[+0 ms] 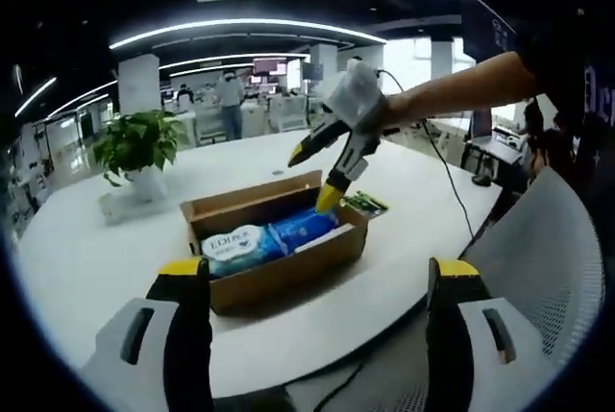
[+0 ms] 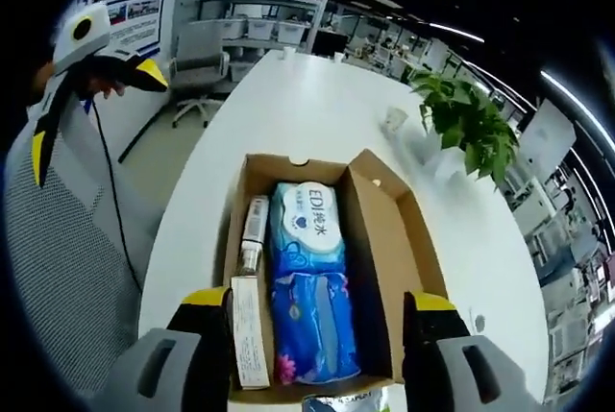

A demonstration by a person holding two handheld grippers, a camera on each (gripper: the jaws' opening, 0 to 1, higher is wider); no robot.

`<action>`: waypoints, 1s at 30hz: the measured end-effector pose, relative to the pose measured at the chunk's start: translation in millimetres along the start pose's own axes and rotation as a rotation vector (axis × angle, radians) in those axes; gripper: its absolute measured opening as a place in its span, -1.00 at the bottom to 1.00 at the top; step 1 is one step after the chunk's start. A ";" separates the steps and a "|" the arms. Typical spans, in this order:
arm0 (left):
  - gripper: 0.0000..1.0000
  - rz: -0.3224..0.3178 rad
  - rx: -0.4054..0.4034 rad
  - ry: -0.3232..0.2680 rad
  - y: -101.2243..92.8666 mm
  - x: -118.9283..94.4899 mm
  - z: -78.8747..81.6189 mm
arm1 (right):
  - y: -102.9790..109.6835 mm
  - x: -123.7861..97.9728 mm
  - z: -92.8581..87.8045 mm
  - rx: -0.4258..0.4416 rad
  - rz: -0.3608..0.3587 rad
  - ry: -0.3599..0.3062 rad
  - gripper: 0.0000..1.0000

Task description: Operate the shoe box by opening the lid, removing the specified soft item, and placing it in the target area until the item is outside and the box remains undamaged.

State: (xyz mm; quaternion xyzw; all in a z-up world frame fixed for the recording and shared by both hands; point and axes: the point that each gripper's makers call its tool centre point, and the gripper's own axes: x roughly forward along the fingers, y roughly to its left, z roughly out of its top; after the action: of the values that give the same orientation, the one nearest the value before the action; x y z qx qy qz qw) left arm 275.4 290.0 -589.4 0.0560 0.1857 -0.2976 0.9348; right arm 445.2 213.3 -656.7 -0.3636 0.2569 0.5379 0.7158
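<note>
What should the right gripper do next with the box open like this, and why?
Probably lower the right gripper straight down onto the blue tissue pack. The cardboard box is already open, the jaws stand open either side of the pack, and the pack lies flat beside a slim white carton, so closing across its width looks feasible.

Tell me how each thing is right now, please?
shoe box: open, on the table.
blue soft pack: lying inside the box.
slim carton: lying inside, beside the pack.
left gripper: open, empty.
right gripper: open, over the box.
potted plant: upright.
</note>
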 end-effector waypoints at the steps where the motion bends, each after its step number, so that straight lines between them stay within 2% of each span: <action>1: 0.91 0.001 -0.010 -0.013 1.0 -0.6 2.7 | 3.0 5.6 0.8 -0.020 0.015 0.005 0.40; 3: 0.97 -0.007 -0.042 -0.036 2.8 -0.3 3.8 | 6.8 15.0 0.7 -0.043 0.031 0.017 0.37; 6: 0.98 0.003 -0.049 -0.027 4.7 0.5 1.6 | 9.6 28.0 -0.3 -0.065 0.048 0.032 0.34; 9: 0.98 0.022 -0.021 -0.009 6.8 0.6 -0.7 | 10.5 38.4 -0.4 -0.064 0.058 0.041 0.30; 14: 0.98 0.028 -0.061 -0.005 8.7 1.6 -3.0 | 10.4 55.5 3.3 -0.090 0.060 0.044 0.28; 18: 0.98 0.031 -0.023 -0.010 8.0 2.4 -1.2 | 11.7 66.1 5.5 -0.110 0.071 0.058 0.26; 22: 0.98 0.028 -0.027 0.005 8.0 3.2 -4.0 | 14.8 81.8 7.1 -0.131 0.081 0.077 0.24; 29: 0.98 0.053 -0.004 0.016 12.0 3.2 -4.7 | 18.0 103.0 5.5 -0.224 0.068 0.097 0.16; 30: 0.98 0.055 -0.002 0.016 12.2 3.4 -4.5 | 18.7 106.4 6.5 -0.258 0.075 0.092 0.13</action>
State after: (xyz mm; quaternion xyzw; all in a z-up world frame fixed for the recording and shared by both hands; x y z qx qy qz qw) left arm 283.7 299.1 -595.0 0.0626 0.1920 -0.2709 0.9412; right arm 457.9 283.5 -738.1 -0.4672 0.2316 0.5755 0.6300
